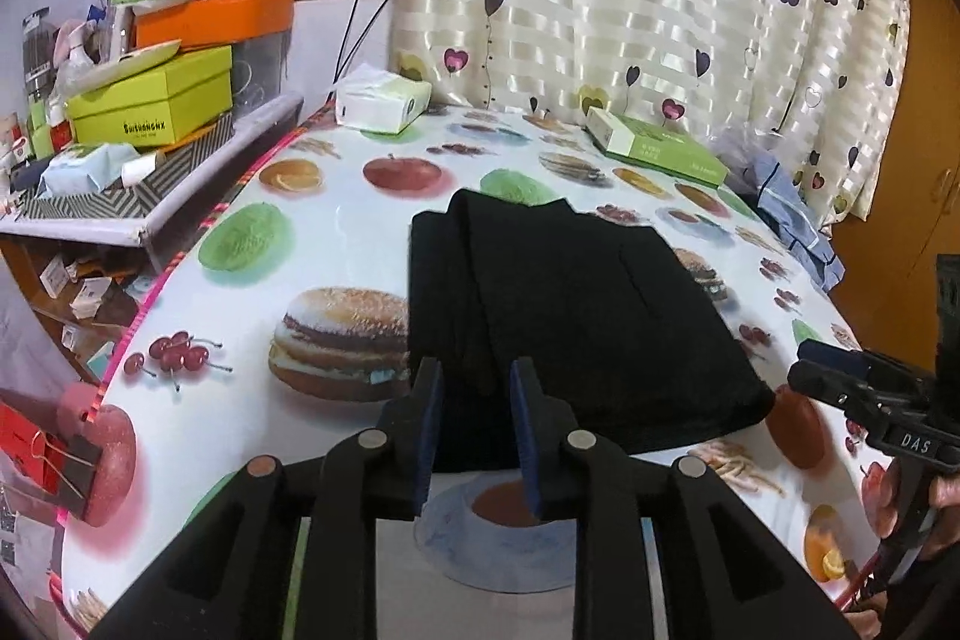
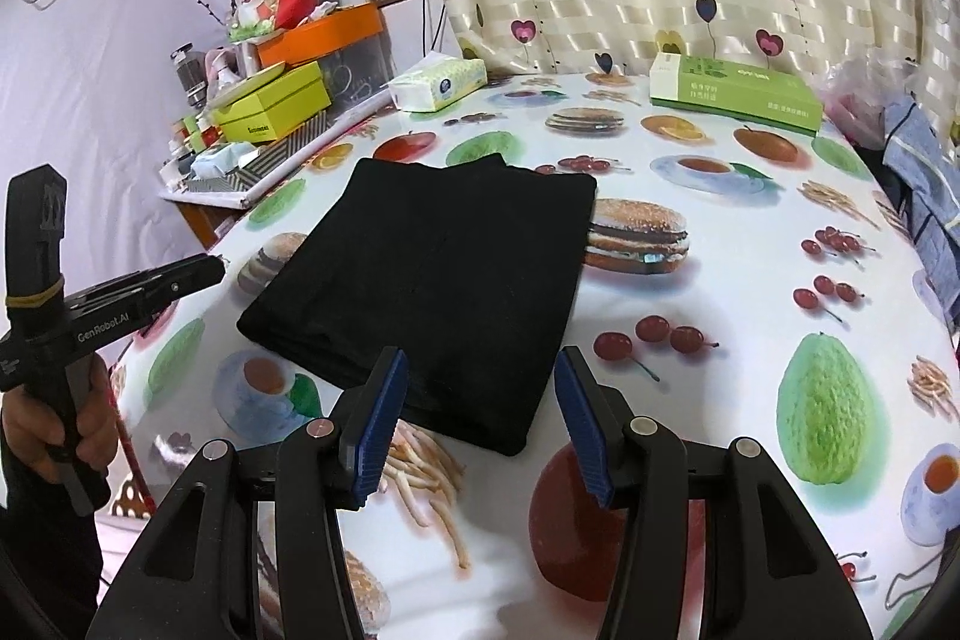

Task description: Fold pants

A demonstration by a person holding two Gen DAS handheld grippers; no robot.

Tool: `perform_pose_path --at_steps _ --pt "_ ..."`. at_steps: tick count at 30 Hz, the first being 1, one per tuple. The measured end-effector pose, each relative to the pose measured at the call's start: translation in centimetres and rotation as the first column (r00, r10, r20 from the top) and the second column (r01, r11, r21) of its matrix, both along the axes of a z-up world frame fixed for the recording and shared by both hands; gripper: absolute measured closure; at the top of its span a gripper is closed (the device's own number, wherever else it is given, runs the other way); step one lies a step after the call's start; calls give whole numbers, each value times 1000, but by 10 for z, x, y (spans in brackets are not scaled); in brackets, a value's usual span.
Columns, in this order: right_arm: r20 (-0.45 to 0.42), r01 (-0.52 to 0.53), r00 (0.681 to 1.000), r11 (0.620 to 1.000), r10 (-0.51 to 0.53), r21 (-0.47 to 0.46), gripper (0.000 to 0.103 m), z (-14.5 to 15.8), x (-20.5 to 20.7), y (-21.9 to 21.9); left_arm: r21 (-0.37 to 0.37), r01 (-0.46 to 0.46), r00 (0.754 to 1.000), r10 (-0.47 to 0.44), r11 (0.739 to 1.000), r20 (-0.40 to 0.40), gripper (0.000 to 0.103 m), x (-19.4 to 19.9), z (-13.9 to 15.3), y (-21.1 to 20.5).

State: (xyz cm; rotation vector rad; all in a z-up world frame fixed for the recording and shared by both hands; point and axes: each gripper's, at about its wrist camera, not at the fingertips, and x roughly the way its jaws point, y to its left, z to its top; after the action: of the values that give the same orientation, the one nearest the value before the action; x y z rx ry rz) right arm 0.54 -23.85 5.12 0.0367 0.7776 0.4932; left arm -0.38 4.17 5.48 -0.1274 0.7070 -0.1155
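Note:
The black pants [image 1: 570, 310] [image 2: 438, 280] lie folded into a flat rectangle on the round table [image 1: 240, 400] [image 2: 720, 280], which has a fruit-and-burger print cloth. My left gripper [image 1: 477, 382] hovers at the near left edge of the fold. Its blue pads stand apart, with the black cloth lying flat below them and not pinched. From the right wrist view it shows side-on [image 2: 180, 274], held by a hand. My right gripper [image 2: 480, 370] is open wide just above the near right corner of the pants, with nothing gripped, and appears at the right edge [image 1: 840, 370].
A tissue pack [image 1: 384, 100] [image 2: 438, 85] and a flat green box [image 1: 660, 148] [image 2: 738, 91] sit at the table's far side by the curtain. A blue striped cloth [image 1: 792, 220] [image 2: 924, 172] lies at the right edge. A cluttered shelf [image 1: 150, 100] stands at the left.

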Motion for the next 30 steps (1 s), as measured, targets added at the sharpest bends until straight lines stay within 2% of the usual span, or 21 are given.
perform_pose_path --at_steps 18,25,30 --pt "9 -5 1000 1000 5 -14 50 5 2 3 23 58 998 -59 998 23 78 13 10 -22" --pt "-6 -13 1000 1000 13 -20 50 4 18 8 23 64 998 -65 998 12 77 20 5 -23" --pt "-23 -19 1000 1000 19 -16 50 -2 30 9 3 70 998 -70 998 5 68 27 0 -17"
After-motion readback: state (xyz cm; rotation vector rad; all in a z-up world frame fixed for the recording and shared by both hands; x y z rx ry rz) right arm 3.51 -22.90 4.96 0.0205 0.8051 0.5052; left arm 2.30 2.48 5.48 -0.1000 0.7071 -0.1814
